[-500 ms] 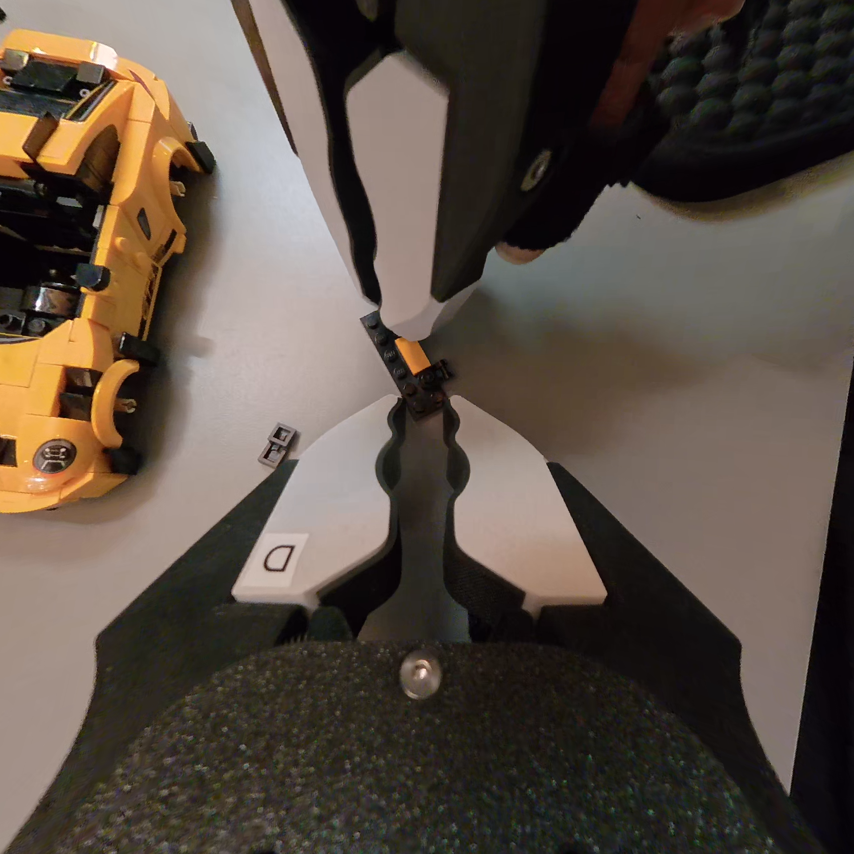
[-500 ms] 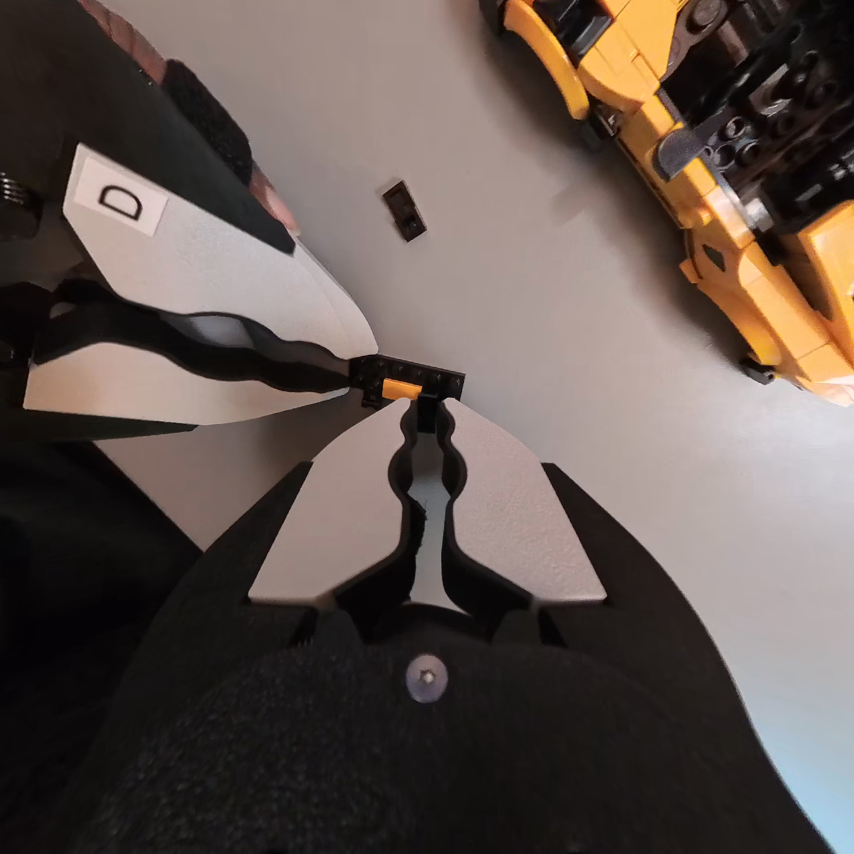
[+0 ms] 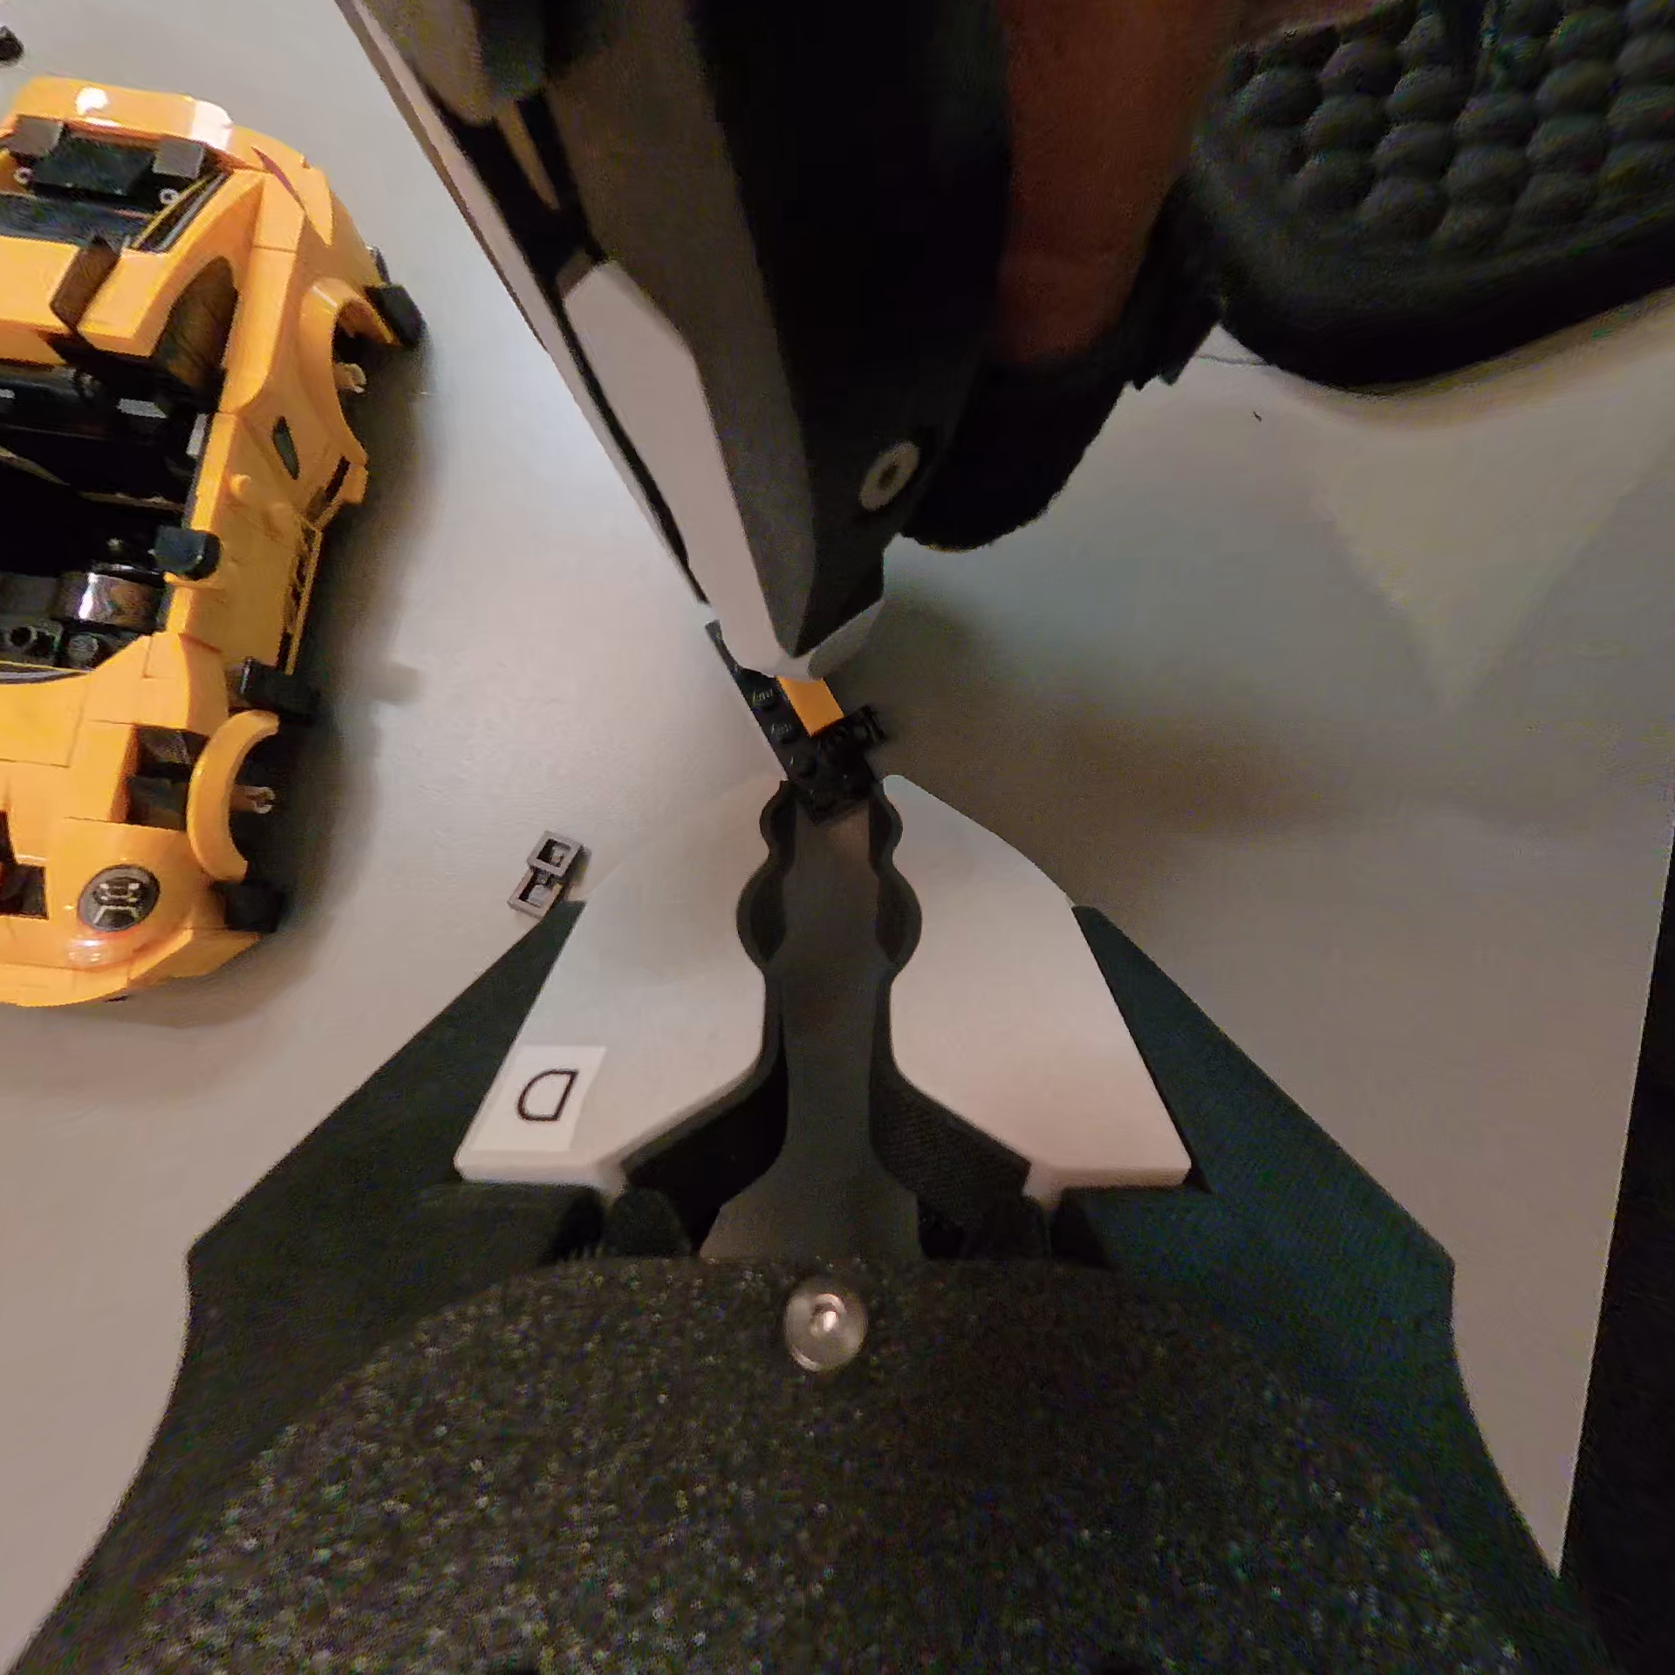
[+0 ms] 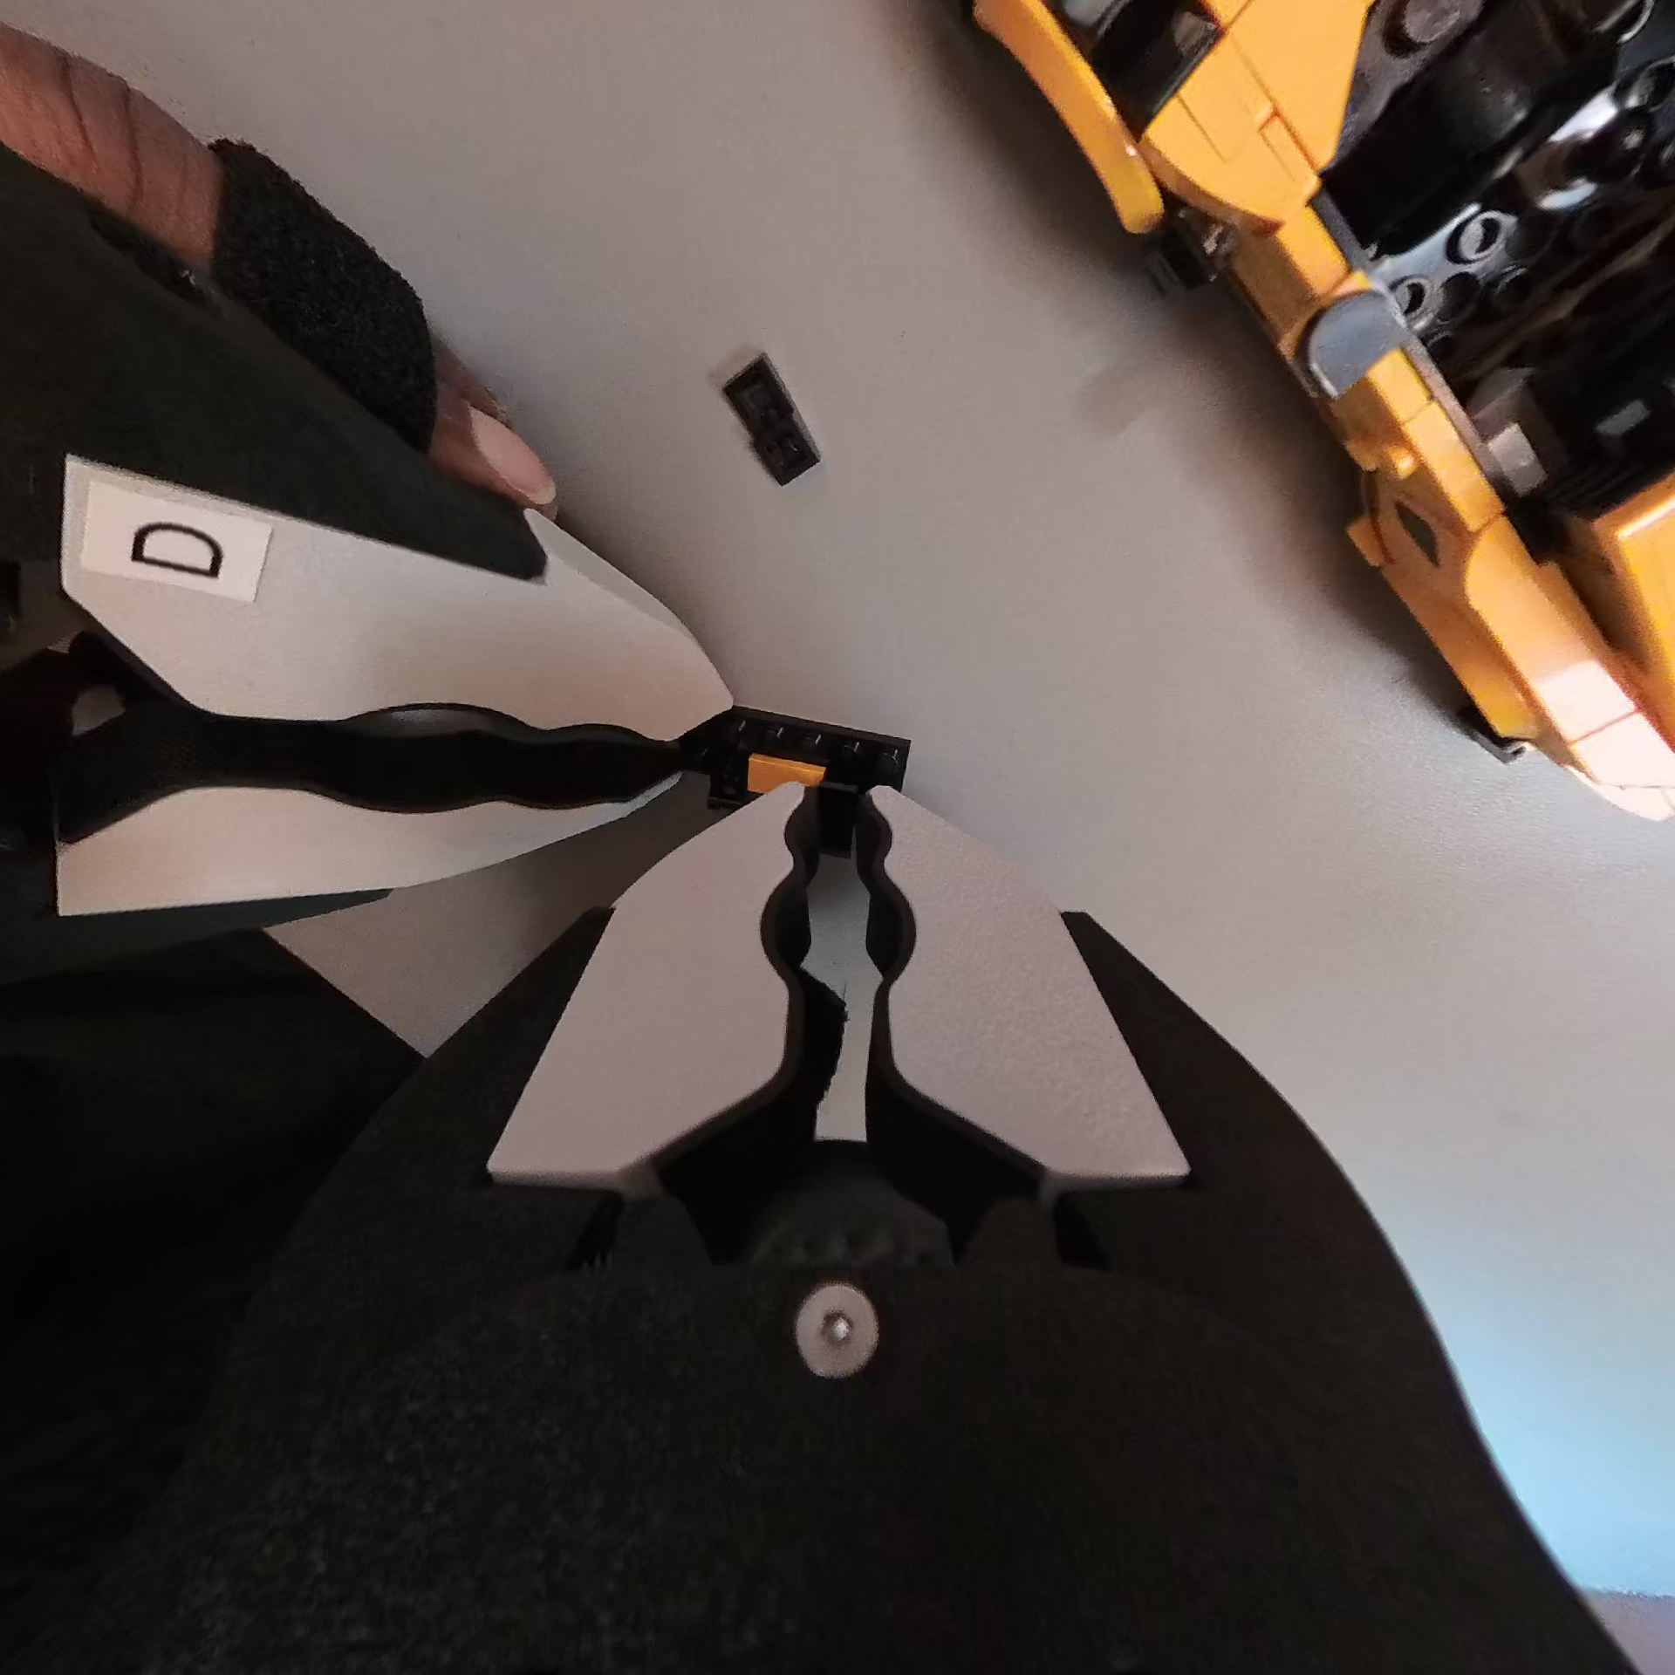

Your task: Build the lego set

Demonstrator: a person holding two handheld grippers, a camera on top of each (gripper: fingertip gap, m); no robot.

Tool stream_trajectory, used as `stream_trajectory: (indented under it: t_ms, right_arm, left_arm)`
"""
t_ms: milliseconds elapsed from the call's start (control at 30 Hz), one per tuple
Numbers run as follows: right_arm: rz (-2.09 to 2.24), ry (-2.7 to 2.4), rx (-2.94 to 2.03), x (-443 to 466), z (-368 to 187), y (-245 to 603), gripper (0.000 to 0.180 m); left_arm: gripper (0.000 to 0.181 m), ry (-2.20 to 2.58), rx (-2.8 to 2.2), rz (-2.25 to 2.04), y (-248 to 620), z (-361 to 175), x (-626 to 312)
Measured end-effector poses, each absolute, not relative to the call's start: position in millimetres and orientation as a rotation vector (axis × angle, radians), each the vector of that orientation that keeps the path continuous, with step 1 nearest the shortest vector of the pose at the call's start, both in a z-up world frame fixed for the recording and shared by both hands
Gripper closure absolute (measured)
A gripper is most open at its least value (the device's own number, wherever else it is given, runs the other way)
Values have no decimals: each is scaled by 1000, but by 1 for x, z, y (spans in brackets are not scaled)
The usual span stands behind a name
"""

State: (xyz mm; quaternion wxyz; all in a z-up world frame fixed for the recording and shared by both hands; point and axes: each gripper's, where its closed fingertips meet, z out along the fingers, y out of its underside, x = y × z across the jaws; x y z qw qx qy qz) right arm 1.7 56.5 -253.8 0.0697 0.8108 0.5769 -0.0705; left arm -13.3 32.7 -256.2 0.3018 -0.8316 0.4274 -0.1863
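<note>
A small assembly, a black studded plate [image 4: 820, 736] with an orange tile [image 4: 785, 772] on it, is held in the air between both grippers. My left gripper [image 3: 832, 794] is shut on one end of the plate [image 3: 787, 725]. It comes in from the left in the right wrist view [image 4: 698, 752]. My right gripper [image 4: 834, 798] is shut on a small black piece [image 4: 834, 823] on the plate's side next to the tile. It comes down from the top in the left wrist view [image 3: 798, 654], partly hiding the orange tile [image 3: 813, 702].
A partly built yellow and black lego car [image 3: 181, 544] lies on the grey table at the left, and at the top right in the right wrist view [image 4: 1450, 381]. A loose small dark piece [image 3: 547, 872] lies between car and grippers; it also shows in the right wrist view [image 4: 772, 419]. The table's dark edge [image 3: 1622, 1178] is on the right. Less than 4 cm separates the two grippers' tips.
Both grippers keep their hold on the small assembly at the same spot. The right gripper has turned slightly, showing more of its side in the left wrist view.
</note>
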Motion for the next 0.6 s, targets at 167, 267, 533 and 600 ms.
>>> stream_trajectory:
  t_ms: [167,267,533,600]
  right_arm:
    - [-139,1754,2409,1,-254,57,173]
    - [-122,1761,2405,1,-254,57,173]
    - [-157,1777,2462,0,-254,58,172]
    - [-223,1766,2480,-2,-252,58,166]
  left_arm:
    - [165,1138,-2204,-487,33,-256,-13]
    - [165,1137,-2203,-487,32,-256,-13]
    - [165,1138,-2203,-485,32,-256,-14]
    - [166,1135,-2206,-486,32,-256,-14]
